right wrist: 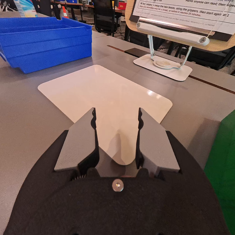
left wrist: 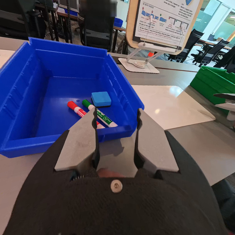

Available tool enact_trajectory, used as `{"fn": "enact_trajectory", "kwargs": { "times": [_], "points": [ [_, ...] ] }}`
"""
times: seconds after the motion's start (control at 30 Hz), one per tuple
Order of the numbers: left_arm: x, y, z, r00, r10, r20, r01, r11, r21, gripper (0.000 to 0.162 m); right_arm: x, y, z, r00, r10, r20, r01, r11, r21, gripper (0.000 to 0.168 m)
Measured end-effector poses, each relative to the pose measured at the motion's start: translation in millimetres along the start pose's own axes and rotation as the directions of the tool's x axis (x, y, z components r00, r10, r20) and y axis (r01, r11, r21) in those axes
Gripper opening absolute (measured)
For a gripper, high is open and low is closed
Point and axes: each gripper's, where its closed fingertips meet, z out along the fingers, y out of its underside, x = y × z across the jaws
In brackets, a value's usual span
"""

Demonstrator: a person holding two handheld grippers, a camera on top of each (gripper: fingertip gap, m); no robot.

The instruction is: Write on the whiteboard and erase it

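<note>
A blank white whiteboard (right wrist: 105,96) lies flat on the grey table; it also shows in the left wrist view (left wrist: 169,105). A blue bin (left wrist: 25,96) holds a red-capped marker (left wrist: 76,108), a green-capped marker (left wrist: 104,117) and a blue eraser (left wrist: 101,98). My left gripper (left wrist: 116,110) is open and empty, above the bin's near right corner. My right gripper (right wrist: 116,110) is open and empty, over the whiteboard's near part. The right gripper's fingers (left wrist: 225,100) show at the right edge of the left wrist view.
A green bin (left wrist: 213,86) stands right of the whiteboard, also in the right wrist view (right wrist: 221,159). A wooden stand with an instruction sheet (right wrist: 178,25) on a white base (right wrist: 162,66) stands behind the board. Chairs and desks lie beyond the table. There is about 40 cm between the tips of the two grippers.
</note>
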Motion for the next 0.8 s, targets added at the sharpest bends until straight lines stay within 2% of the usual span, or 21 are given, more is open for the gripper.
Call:
{"fn": "enact_trajectory", "kwargs": {
  "times": [0.17, 0.3, 0.4, 0.47, 0.6, 0.7, 0.8],
  "points": [
    [-3, -3, 5, 1.0, 0.007, -0.003, -0.007, 1.0, -0.026, 0.062, -5, -4, -3, 0.999, 0.017, 0.036, -0.018, 0.999, 0.032, 0.064],
    [-9, -37, 19, 0.979, 0.205, 0.005, -0.204, 0.975, -0.091, 0.063, -15, -7, -6, 0.993, 0.041, 0.113, -0.048, 0.997, 0.054, 0.064],
    [-15, -60, 51, 0.94, 0.33, -0.091, -0.341, 0.92, -0.194, 0.052, -21, -7, -7, 0.989, 0.035, 0.141, -0.043, 0.998, 0.051, 0.064],
    [-19, -54, 77, 0.923, 0.333, -0.195, -0.379, 0.877, -0.295, 0.047, -24, -6, -6, 0.989, 0.023, 0.145, -0.029, 0.999, 0.043, 0.063],
    [-28, -14, 113, 0.866, 0.36, -0.347, -0.494, 0.722, -0.485, 0.053, -27, 0, -2, 0.99, 0.001, 0.142, -0.002, 1.0, 0.003, 0.062],
    [-37, 4, 131, 0.753, 0.502, -0.426, -0.658, 0.573, -0.488, 0.056, -26, 0, -1, 0.992, -0.006, 0.127, 0.006, 1.0, 0.003, 0.062],
    [-36, 31, 128, 0.637, 0.504, -0.583, -0.771, 0.407, -0.491, 0.061, -25, -1, -1, 0.993, -0.003, 0.118, 0.002, 1.0, 0.004, 0.062]
  ]
}}
